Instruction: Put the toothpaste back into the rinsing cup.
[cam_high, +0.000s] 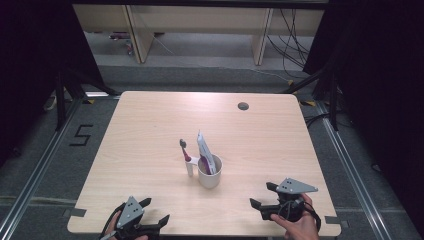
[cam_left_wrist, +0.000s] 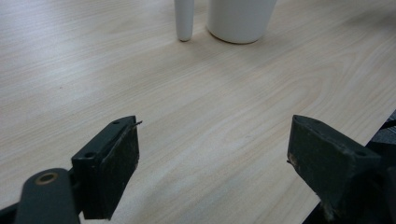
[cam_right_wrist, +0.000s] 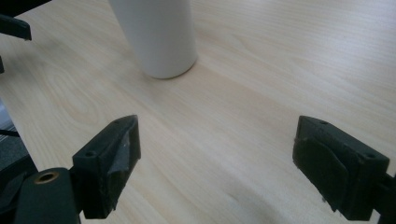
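A white cup (cam_high: 210, 175) with a toothpaste tube (cam_high: 205, 150) stands mid-desk (cam_high: 150, 125), a toothbrush (cam_high: 186, 156) beside it. The left claw (cam_high: 152, 212) and right claw (cam_high: 261, 196) wait near, both wide apart.

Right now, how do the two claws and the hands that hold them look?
Both are black, angular tools. The left claw and the right claw each carry a grey three-cornered plate with small dark holes on top. In the gripper views the jaws are blocky, with screw holes and worn pads. A black cable loops around the right hand. No sleeves are visible.
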